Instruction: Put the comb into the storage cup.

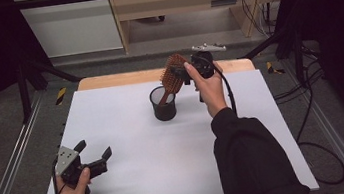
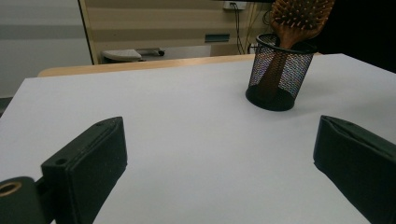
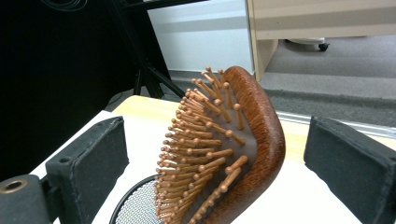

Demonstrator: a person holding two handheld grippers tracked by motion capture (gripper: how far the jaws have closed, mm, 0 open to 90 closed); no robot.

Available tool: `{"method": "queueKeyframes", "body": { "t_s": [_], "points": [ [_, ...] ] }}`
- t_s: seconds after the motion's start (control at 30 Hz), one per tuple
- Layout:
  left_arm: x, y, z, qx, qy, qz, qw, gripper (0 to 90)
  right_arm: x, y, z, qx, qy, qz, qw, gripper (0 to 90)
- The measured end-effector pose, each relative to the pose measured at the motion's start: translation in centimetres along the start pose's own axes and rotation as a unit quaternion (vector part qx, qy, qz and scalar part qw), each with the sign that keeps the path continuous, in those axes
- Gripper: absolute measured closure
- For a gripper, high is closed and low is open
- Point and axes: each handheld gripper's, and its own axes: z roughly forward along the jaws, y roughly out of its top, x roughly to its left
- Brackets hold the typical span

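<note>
1. A black wire-mesh cylindrical cup (image 1: 163, 104) was seen standing on the white bench (image 1: 129, 133).
2. A brown wooden paddle hairbrush (image 1: 171, 77) stood handle-down inside the cup, its bristled head leaning above the rim.
3. The right gripper (image 3: 219, 154) was held beside the cup, fingers spread wide around the brush head, not touching.
4. The left gripper (image 1: 98, 157) was held well apart from the cup, fingers wide open, empty.
</note>
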Motion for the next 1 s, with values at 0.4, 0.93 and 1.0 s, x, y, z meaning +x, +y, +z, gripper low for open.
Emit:
{"method": "queueKeyframes", "body": {
  "t_s": [0.4,0.93,1.0],
  "points": [
    [0.0,0.0,0.0,0.0,0.0,-0.001,1.0,3.1,0.0,-0.4,-0.9,-0.003,-0.01,-0.027,0.9996,6.6],
    [0.0,-0.1,0.0,0.002,0.001,-0.001,1.0,3.0,-0.5,0.0,-3.2,-0.013,-0.003,-0.039,0.9991,10.4],
    [0.0,-0.1,0.0,0.002,0.001,-0.002,1.0,3.0,-0.5,0.2,-3.4,-0.015,-0.004,-0.04,0.9991,10.4]
  ]
}}
